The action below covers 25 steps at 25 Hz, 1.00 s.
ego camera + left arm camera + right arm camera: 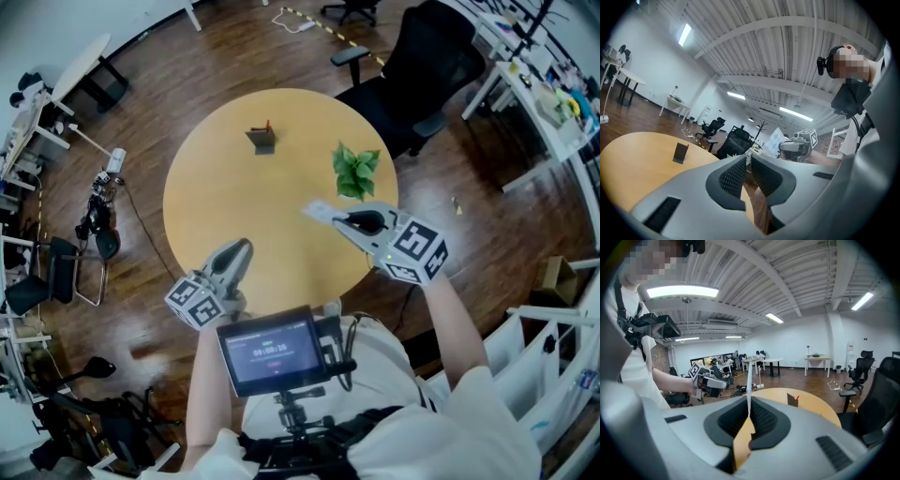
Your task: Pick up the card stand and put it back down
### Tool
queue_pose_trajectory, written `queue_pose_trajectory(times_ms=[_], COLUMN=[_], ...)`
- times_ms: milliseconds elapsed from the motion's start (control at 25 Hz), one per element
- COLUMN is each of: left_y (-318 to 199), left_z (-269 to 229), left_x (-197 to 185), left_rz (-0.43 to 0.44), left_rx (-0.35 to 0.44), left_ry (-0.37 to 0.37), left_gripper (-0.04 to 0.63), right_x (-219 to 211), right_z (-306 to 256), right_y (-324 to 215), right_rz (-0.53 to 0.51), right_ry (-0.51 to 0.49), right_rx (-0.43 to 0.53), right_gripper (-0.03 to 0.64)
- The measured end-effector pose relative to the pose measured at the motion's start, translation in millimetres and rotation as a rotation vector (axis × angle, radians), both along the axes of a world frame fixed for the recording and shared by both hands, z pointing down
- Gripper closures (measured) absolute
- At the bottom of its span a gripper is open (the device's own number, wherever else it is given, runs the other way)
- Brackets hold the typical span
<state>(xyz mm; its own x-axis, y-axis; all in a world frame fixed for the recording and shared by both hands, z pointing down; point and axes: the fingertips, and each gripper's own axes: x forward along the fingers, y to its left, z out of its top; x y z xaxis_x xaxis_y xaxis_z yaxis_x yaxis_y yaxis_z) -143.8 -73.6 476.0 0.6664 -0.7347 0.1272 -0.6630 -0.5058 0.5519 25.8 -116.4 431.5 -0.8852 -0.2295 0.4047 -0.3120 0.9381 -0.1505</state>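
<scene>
R gripper [339,219] clamps white card [317,212], L gripper [246,246] closed empty — card stand [263,139] on table [225,197]; screen [272,352] txt unreadable.

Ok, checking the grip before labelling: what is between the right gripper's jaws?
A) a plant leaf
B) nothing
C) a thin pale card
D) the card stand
C: the right gripper is shut on a thin pale card, seen edge-on in its own view, while the card stand stands apart on the table.

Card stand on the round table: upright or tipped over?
Upright. The small dark card stand stands on its base on the round wooden table.
</scene>
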Motion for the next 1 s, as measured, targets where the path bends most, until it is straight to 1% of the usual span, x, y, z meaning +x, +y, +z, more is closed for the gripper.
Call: queue_pose_trajectory(times_ms=[80,160,440,640,800,1000], left_y=[2,4,12,14,15,15], left_z=[5,11,35,53,61,72], left_x=[-4,-6,-10,-14,-12,-10], left_rz=[-0.013,-0.028,-0.033,-0.036,-0.026,-0.015], left_rx=[-0.017,-0.034,-0.073,-0.107,-0.119,-0.141], left_ry=[0.004,-0.003,-0.056,-0.119,-0.14,-0.156], left_gripper=[0.559,0.594,0.594,0.594,0.594,0.594], right_x=[-2,-4,-10,-12,-12,-10], right_z=[3,10,34,53,66,84], right_y=[0,0,4,0,-2,-5], right_rz=[0.002,0.003,0.002,0.002,0.003,0.005], right_ry=[-0.004,0.003,0.028,0.061,0.075,0.098], right_rx=[-0.011,-0.021,-0.049,-0.062,-0.084,-0.091], right_gripper=[0.589,0.589,0.589,0.589,0.589,0.589])
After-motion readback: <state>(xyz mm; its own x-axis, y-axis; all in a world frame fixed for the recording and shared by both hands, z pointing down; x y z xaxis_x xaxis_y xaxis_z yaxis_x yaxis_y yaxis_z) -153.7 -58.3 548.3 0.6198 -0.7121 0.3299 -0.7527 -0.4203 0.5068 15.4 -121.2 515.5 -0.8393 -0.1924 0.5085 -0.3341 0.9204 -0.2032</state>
